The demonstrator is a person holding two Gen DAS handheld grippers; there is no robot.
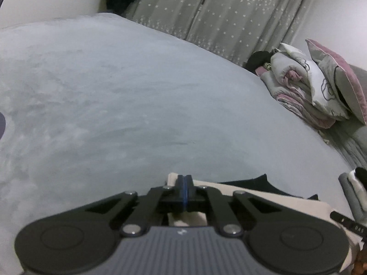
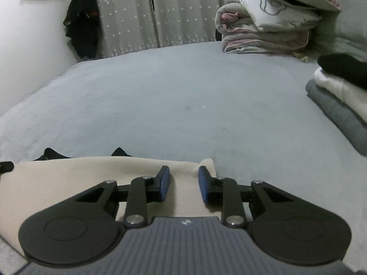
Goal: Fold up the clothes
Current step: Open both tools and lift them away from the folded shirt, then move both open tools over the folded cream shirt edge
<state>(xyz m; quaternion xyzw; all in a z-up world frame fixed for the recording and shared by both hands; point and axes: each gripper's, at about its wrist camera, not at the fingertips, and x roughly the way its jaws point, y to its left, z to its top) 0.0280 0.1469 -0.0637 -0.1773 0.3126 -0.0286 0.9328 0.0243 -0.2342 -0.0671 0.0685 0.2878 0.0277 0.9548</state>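
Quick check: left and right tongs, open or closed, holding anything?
Left tongs: closed on the cream garment edge.
Right tongs: open over the cream garment, not gripping.

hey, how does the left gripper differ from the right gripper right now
The left gripper has its blue pads pressed together, pinching the cream garment's edge. The right gripper has a clear gap between its pads, which flank the cloth without pressing it. Both sit at that garment's far edge on the grey bed.

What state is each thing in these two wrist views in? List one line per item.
Left gripper: shut at the cream garment's edge.
Right gripper: jaws apart over the cloth.
Cream garment: lying flat on the bed.
Clothes stack: folded, piled.
Quilt: folded, pillows on top.
Curtains: drawn closed.
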